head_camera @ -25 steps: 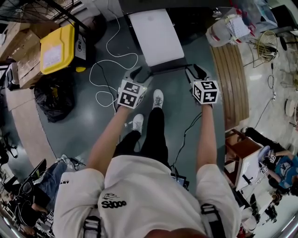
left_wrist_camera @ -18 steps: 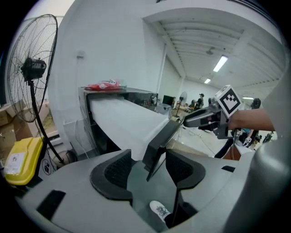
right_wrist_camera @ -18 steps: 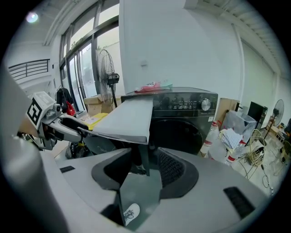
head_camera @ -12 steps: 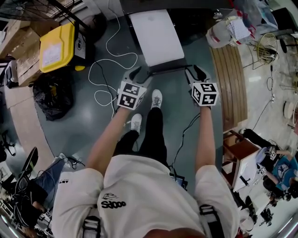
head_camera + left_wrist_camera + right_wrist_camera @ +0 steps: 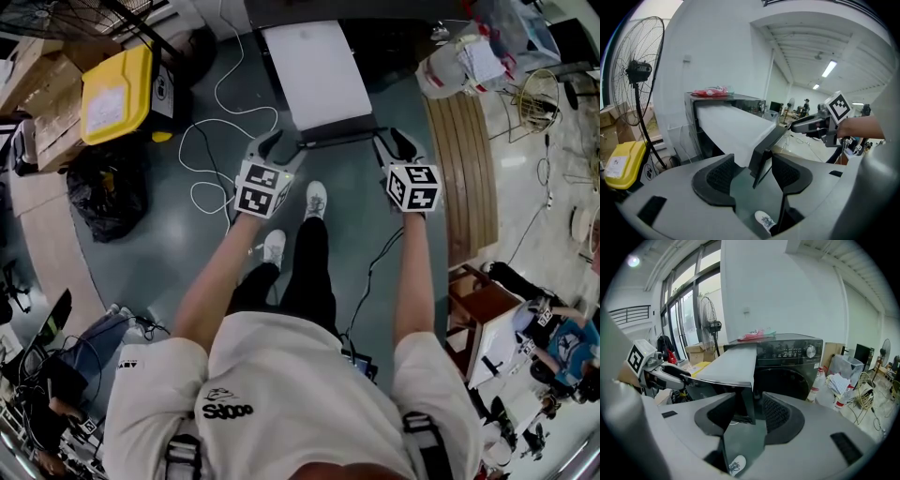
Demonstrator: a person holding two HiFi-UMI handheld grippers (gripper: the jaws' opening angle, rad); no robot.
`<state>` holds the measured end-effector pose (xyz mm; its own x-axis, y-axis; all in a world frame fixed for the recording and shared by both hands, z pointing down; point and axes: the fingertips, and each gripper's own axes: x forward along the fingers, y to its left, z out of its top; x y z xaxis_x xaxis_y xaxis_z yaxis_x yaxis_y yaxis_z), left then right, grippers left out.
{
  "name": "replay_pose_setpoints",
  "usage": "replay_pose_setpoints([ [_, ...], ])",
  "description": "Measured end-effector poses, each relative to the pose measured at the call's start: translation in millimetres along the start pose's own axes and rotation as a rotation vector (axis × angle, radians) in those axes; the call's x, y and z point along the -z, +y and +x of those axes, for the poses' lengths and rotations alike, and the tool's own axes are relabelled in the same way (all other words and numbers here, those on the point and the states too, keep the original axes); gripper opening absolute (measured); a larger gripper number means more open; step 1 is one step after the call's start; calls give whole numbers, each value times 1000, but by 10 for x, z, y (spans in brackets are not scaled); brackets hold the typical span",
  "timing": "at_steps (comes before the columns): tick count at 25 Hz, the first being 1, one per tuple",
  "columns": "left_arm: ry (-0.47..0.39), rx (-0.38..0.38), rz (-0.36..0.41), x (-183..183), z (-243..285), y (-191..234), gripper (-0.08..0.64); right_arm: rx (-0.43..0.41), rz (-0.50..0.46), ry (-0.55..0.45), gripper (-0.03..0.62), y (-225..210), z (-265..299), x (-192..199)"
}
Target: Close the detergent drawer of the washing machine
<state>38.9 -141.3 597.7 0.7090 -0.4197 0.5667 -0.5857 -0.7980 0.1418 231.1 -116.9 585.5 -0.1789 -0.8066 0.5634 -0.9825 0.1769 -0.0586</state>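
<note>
The washing machine [image 5: 787, 357] is dark, and its long white detergent drawer [image 5: 314, 75] stands pulled far out towards me. The drawer ends in a dark front panel [image 5: 337, 139]. My left gripper [image 5: 281, 148] is at the panel's left corner. In the left gripper view its jaws [image 5: 754, 173] are opening, with the corner [image 5: 761, 154] between them and a gap on each side. My right gripper [image 5: 389, 142] straddles the panel's right corner. In the right gripper view the panel edge [image 5: 749, 399] stands between its open jaws [image 5: 750, 414], with a gap at the right pad.
A yellow bin [image 5: 114, 94] and a black bag [image 5: 108, 202] sit left of the drawer, with a white cable [image 5: 211, 141] looping over the floor. A wooden board [image 5: 464, 159] and plastic bottles [image 5: 450, 61] lie to the right. A standing fan [image 5: 640, 70] is at the left.
The left gripper's fingers have spread slightly around the panel's corner. Both hands and the drawer stay where they were.
</note>
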Motion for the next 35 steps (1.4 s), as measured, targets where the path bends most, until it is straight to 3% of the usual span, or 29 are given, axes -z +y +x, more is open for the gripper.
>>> replay_pose_setpoints([
  [7,-59,-71,-42,-186,-22,245,245,10,-14,-37,152,43,160,-251],
  [16,-39,-64,-68,-225,83,469,253,19,31,-17,144,56,390,-282],
  [26,-64,-95,-63,-265,103,472,255,24,-22,-34,147,34,404,-334],
  [29,-94,-125,-63,-362,103,533,255,40,-10,-76,143,6,434,-464],
  [35,-75,-130,-31,-434,162,591,253,3,8,-77,144,-27,514,-520],
])
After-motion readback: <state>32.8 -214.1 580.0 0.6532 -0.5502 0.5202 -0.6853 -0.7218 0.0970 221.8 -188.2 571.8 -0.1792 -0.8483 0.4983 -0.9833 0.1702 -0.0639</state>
